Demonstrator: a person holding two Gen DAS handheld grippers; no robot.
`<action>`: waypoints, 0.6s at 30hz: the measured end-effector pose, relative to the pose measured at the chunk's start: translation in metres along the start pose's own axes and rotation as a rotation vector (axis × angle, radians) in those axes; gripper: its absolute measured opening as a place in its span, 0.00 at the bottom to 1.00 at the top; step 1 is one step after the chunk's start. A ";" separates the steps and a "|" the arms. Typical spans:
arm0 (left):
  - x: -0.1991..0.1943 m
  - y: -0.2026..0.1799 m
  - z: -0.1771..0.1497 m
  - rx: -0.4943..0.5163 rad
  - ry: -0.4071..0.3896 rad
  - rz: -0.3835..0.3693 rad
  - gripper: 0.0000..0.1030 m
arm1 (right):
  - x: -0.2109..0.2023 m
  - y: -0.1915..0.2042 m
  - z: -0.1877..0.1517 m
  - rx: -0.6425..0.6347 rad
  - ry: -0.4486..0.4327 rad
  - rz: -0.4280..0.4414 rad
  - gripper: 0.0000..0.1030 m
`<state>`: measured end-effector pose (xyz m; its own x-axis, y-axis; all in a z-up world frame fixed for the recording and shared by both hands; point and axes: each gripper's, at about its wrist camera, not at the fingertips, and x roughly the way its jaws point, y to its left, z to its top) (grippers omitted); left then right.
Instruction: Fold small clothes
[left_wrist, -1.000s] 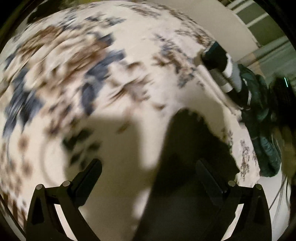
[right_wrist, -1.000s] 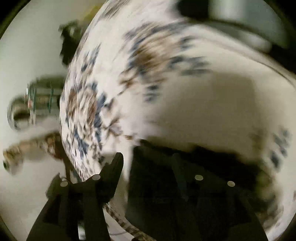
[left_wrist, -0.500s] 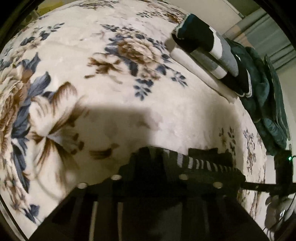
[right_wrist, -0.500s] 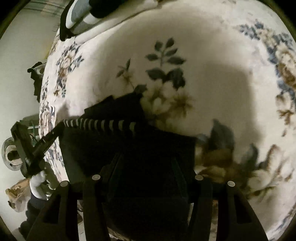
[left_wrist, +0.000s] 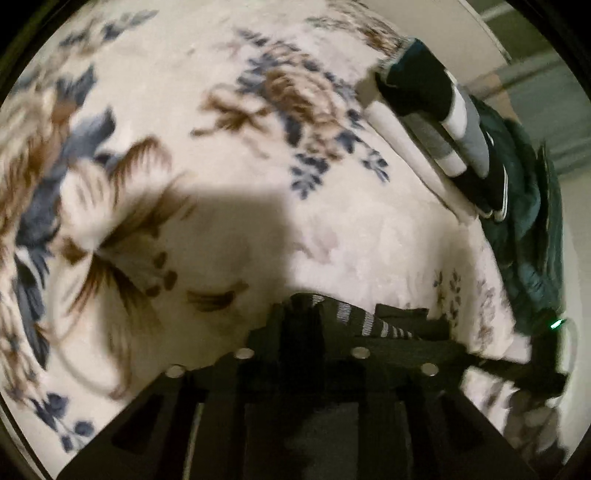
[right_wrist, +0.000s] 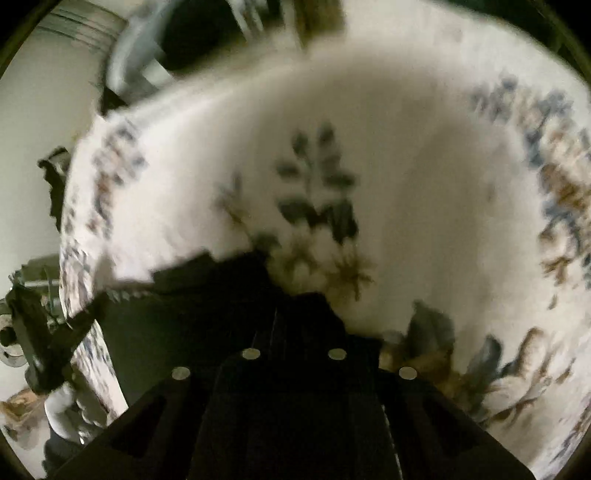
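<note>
A small black garment with a grey-and-white striped band (left_wrist: 373, 323) lies low in both wrist views, on a cream plush blanket printed with blue and brown flowers (left_wrist: 229, 147). No brand, label or writing can be read on it. In the left wrist view its striped band runs from the lower centre down toward the lower right; in the right wrist view the dark cloth (right_wrist: 207, 295) stretches from the lower centre out to the left edge of the blanket.

The left gripper (left_wrist: 306, 325) has its black fingers drawn close together on the garment's near edge, the jaws having just eased a little wider. The right gripper (right_wrist: 295, 317) has just been closing, and its narrow jaws sit over black cloth; the blur and the darkness hide whether the pads press on it.

In the upper right of the left view, a folded stack of black, white and grey clothes (left_wrist: 443, 122) rests beside a dark green quilted jacket (left_wrist: 532, 229).
</note>
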<state>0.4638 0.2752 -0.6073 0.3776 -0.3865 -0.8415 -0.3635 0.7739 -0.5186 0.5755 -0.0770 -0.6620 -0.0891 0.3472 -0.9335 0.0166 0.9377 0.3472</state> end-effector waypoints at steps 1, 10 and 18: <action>-0.005 0.004 -0.001 -0.015 -0.008 -0.013 0.35 | -0.006 -0.009 -0.004 0.029 -0.006 0.007 0.35; -0.053 0.026 -0.058 -0.069 -0.062 -0.005 0.63 | -0.017 -0.080 -0.094 0.234 0.056 0.227 0.53; -0.052 0.024 -0.094 -0.059 -0.031 0.052 0.63 | 0.022 -0.063 -0.127 0.205 0.090 0.184 0.10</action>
<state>0.3553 0.2670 -0.5900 0.3829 -0.3305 -0.8627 -0.4319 0.7614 -0.4834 0.4463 -0.1305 -0.6936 -0.1541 0.5178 -0.8415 0.2405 0.8457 0.4764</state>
